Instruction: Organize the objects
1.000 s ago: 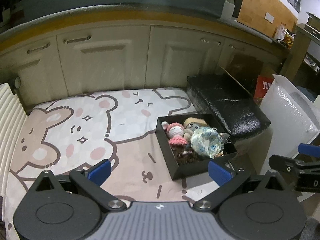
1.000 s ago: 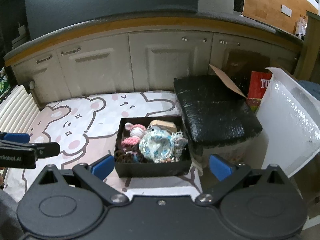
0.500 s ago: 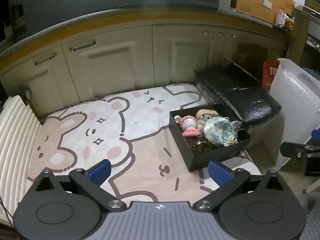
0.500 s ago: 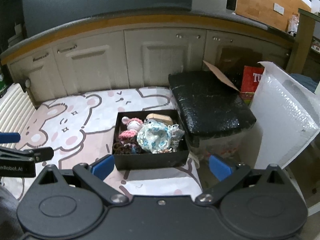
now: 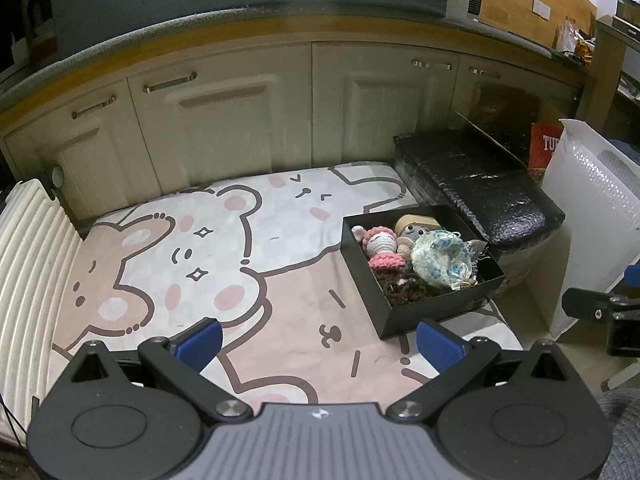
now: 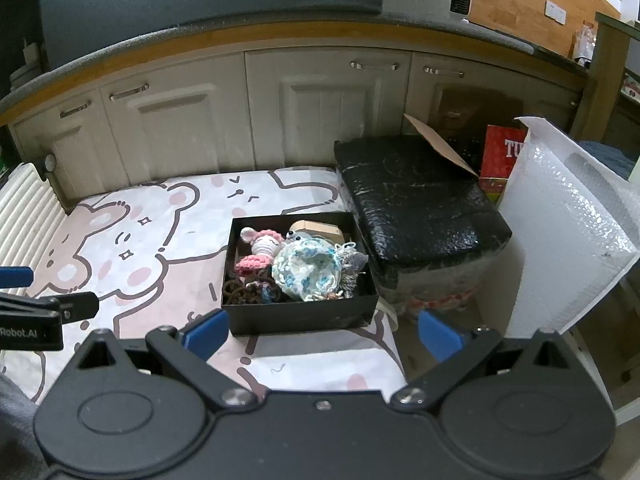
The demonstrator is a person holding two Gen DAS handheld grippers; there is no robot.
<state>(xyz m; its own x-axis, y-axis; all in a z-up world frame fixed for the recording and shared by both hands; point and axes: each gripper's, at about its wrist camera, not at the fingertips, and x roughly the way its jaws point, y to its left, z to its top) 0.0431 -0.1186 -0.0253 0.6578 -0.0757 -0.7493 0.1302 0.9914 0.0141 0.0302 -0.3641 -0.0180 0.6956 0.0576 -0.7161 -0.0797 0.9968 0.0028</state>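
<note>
A black open box sits on the right part of a cartoon bear mat. It holds a pink crochet doll, a blue-white crochet piece, a tan round item and dark brown yarn. My left gripper is open and empty, above the mat's near part, left of the box. My right gripper is open and empty, just in front of the box.
A black wrapped bin stands right of the box. A white bubble-wrap sheet leans further right. Cream cabinets line the back. A ribbed white cushion lies left.
Both grippers have drawn back and up from the box, so it looks smaller and farther. Both stay open and empty. The box's contents have not moved.
</note>
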